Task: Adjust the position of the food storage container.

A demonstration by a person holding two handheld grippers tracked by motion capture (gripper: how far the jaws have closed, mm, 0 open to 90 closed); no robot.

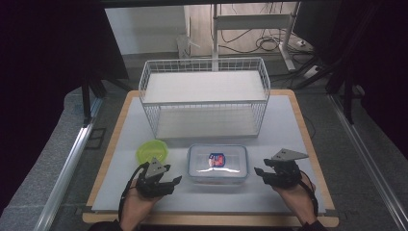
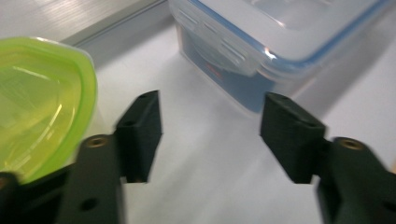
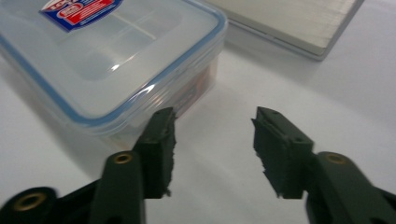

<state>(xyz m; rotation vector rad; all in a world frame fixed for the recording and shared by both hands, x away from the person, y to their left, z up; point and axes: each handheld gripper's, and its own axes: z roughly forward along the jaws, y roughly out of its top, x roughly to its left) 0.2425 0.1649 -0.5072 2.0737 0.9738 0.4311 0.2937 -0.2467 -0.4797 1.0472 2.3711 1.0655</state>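
Sitting at the near middle of the white table point(image 1: 288, 125), just in front of the white wire basket shelf point(image 1: 204, 96): a clear rectangular plastic container point(image 1: 218, 164), shut under a clear lid with a blue seal round its rim and locking flaps at the sides. Bearing a red-and-blue label point(image 1: 217, 160) on the lid, writing too blurred to read. Lying just left of it, a lime-green bowl point(image 1: 152, 151). Hovering on either side, left gripper point(image 1: 174, 181) and right gripper point(image 1: 260, 173), both gaping wide, clasping nothing.
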